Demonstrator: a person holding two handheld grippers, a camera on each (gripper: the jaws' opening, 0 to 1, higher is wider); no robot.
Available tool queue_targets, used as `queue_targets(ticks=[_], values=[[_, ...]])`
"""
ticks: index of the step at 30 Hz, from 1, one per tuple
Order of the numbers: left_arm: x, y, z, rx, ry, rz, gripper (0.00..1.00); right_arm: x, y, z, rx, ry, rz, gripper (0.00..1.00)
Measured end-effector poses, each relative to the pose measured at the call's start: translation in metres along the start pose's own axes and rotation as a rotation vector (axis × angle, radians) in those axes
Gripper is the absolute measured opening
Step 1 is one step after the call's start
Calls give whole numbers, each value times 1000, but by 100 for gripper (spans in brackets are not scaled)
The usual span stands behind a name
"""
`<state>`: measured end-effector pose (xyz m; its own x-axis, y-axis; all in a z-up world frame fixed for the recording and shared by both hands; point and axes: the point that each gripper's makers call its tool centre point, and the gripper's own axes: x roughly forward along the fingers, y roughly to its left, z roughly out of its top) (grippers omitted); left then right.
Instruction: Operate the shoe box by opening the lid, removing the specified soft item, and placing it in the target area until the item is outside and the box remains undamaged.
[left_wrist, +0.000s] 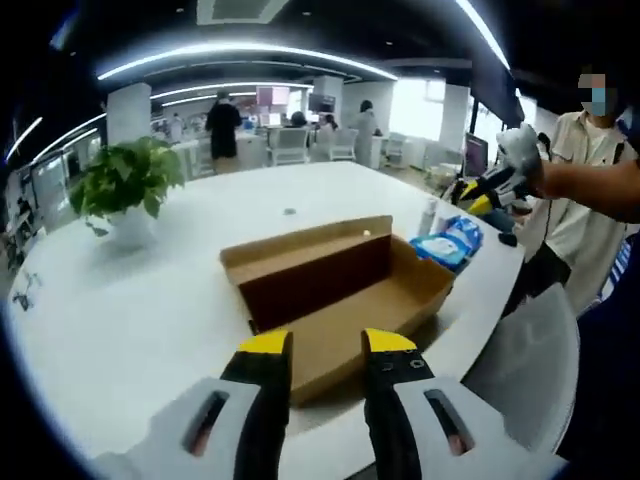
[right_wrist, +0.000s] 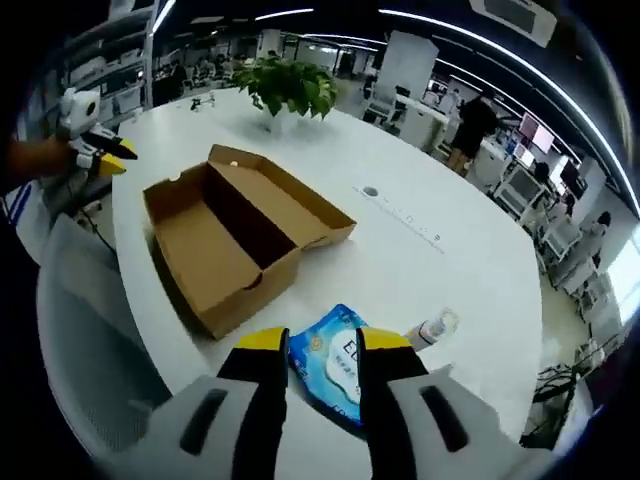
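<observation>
One box (right_wrist: 235, 235), one blue pack (right_wrist: 335, 365), one plant (right_wrist: 290, 88)

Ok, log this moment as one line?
shoe box: open, looks empty | blue soft pack: on table beside box | left gripper: open | right gripper: open, above pack

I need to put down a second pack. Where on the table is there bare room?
Bare white table lies between the open shoe box and the potted plant. It is crowded beside the blue pack and small bottle, near the edge.

Left gripper view: low, near the shoe box (left_wrist: 335, 300), facing its open front. Right gripper view: higher, from the box's opposite end. Both share it.
</observation>
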<state>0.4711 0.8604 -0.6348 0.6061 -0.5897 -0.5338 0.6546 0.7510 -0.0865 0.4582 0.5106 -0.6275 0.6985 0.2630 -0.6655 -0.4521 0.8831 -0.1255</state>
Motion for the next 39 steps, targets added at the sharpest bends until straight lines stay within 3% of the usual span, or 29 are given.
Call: queue_targets(ticks=[5,14,21,30,39], values=[[5,4,-4,-7,22,43,25,5,19,-4,151,-57,-22,23],[9,12,-14,-52,65,96,23,12,53,-7,146,-98,5,19],[13,16,-28,-93,101,113,23,21,81,-12,160,-93,46,17],[21,29,-45,-126,147,147,22,40,94,-24,218,-63,66,12],[33,37,-49,-141,162,146,21,58,111,-28,241,-42,92,10]])
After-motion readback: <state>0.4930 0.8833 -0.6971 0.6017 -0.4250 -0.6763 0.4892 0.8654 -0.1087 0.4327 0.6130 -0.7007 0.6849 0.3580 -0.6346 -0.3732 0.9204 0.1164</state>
